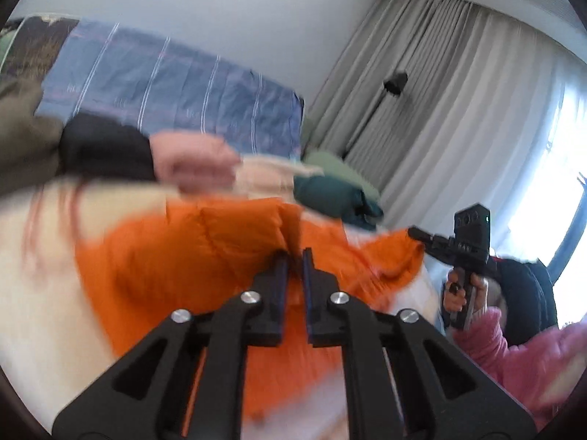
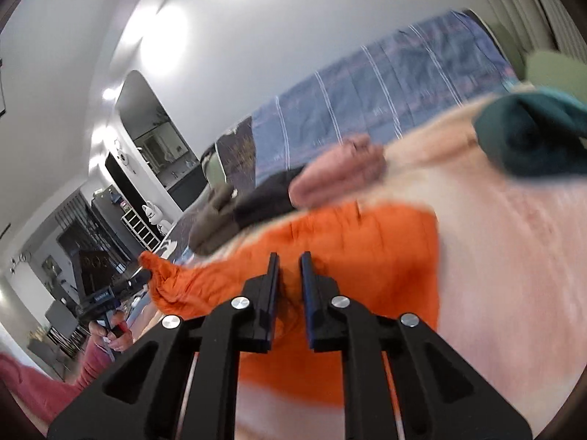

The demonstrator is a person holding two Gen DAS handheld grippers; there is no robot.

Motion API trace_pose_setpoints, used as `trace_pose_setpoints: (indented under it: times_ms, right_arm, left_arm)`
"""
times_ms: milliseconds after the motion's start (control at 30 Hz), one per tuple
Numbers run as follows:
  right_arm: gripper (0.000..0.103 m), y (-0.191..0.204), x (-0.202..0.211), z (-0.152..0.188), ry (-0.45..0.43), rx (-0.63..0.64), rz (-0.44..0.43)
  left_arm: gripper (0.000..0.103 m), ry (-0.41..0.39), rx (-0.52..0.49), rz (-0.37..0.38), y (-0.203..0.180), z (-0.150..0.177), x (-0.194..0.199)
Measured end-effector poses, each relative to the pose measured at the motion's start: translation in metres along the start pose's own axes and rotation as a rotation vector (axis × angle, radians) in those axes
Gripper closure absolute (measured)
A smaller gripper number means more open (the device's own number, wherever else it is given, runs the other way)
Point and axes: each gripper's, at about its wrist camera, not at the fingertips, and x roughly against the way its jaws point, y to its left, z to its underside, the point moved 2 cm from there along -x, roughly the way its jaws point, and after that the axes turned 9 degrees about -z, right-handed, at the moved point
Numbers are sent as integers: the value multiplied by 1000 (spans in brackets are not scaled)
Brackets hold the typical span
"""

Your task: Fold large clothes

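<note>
While both nipped orange cloth, I lifted.
The left hand-held gripper (image 1: 294, 256) and right hand-held gripper (image 2: 290, 261) pinched the orange garment (image 1: 190, 256) above the bed (image 2: 513, 256); thin bites risked slipping.

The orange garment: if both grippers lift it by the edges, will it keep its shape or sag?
The orange garment will probably sag: it wrinkles and bunches where the right gripper pinches its corner. Its quilted look suggests light padding, so it is likely light. The left gripper pinches a raised fold.
</note>
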Motion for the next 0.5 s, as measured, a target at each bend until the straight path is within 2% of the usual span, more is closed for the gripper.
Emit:
trace_pose_setpoints:
  times_ms: [67,100,133,200,267,367,500]
  right_arm:
    - [89,-31,-28,-28,-14,-67,76]
    - [89,-54,-41,-41,-24,-137,137]
    - [87,-69,-46,-48,-29,-179,160]
    - [82,-96,-46,-59,-61,-271,219]
    - [72,-100,-37,-62,-92,-276,205]
    - [52,-91,-17,-58,-135,-196,173]
    - [44,-87,-12,-48,-87,-109,174]
  left_arm:
    - [83,-24,3,-71,11,-23,-25]
    - [70,-28,5,-142,20,-33,-41]
    - [56,-32,18,-205,30,-39,-51]
    - [45,-19,66,-323,52,-46,-67]
    - [44,-4,108,-348,67,-46,-70]
    - [32,-6,101,-346,76,-40,-59]
    - [27,58,89,-343,89,-30,-59]
